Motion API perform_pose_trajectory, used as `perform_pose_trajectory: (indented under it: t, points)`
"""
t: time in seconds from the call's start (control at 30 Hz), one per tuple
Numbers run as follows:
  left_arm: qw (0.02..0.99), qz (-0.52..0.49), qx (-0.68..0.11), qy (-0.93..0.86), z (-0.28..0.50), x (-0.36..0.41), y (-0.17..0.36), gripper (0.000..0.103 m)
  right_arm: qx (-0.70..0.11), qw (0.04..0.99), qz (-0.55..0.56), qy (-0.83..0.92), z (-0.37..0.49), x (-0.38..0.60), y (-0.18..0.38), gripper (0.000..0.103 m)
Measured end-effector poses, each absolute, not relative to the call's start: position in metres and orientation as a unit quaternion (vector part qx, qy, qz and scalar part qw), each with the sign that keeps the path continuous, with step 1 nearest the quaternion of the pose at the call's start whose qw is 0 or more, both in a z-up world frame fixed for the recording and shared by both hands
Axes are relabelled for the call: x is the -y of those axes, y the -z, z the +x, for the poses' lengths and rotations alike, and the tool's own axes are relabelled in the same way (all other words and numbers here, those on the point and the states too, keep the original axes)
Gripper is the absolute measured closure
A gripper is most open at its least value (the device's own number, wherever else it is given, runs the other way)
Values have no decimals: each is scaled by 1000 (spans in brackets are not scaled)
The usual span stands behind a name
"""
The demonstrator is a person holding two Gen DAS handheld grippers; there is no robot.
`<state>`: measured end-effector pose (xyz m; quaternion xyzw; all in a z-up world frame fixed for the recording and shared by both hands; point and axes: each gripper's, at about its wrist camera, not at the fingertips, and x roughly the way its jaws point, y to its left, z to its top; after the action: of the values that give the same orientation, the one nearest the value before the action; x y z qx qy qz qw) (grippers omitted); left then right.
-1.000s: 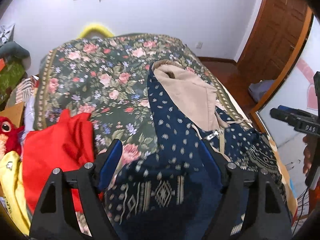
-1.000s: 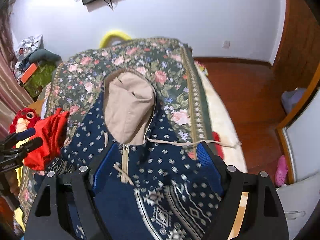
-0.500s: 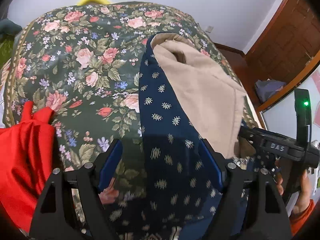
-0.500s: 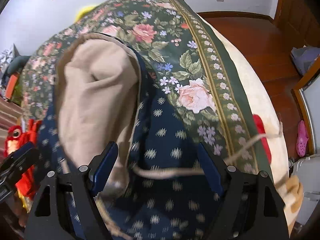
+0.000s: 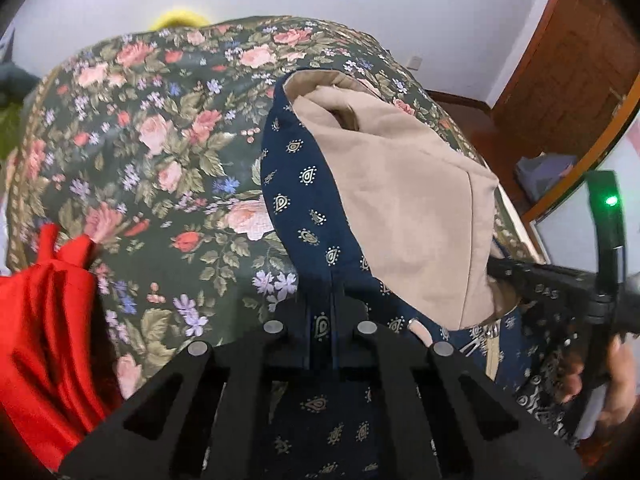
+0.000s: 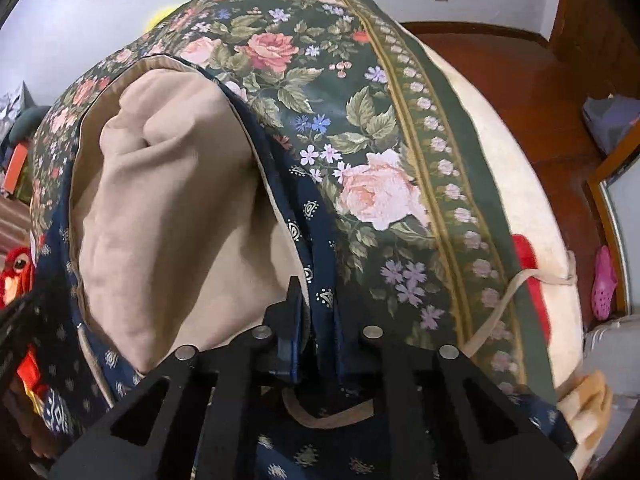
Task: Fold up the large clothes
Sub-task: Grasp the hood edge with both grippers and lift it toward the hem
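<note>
A navy patterned hooded jacket (image 5: 308,208) with a beige lining (image 5: 404,200) lies on a floral bedspread (image 5: 160,132). My left gripper (image 5: 320,320) is shut on the left navy edge of the hood. My right gripper (image 6: 318,320) is shut on the right navy edge of the hood (image 6: 308,224), beside the beige lining (image 6: 168,216). The right gripper also shows at the right of the left wrist view (image 5: 560,288), held by a hand. A beige drawstring (image 6: 504,300) trails to the right over the bed edge.
A red garment (image 5: 44,328) lies on the bed at the left. A red plush toy (image 6: 16,272) sits at the far left. The floral bedspread (image 6: 380,128) ends at a cream mattress edge (image 6: 520,184); wooden floor (image 6: 540,80) and a pink slipper (image 6: 604,284) lie beyond.
Both grippers have moved forward to the hood and closed on its navy edges, one on each side. A second ago both were open above the jacket body.
</note>
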<state>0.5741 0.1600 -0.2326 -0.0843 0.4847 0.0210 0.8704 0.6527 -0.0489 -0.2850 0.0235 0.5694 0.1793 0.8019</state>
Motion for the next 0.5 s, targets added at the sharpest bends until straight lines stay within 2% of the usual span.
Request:
perform_pose_trajectory:
  t: [0.33, 0.5]
  points:
    - [897, -53, -437, 29, 519, -150, 165, 97, -490, 839, 12, -235, 585, 81, 195, 94]
    - [899, -32, -432, 67, 468, -136, 145, 97, -479, 840, 3, -254, 535, 99, 178, 94]
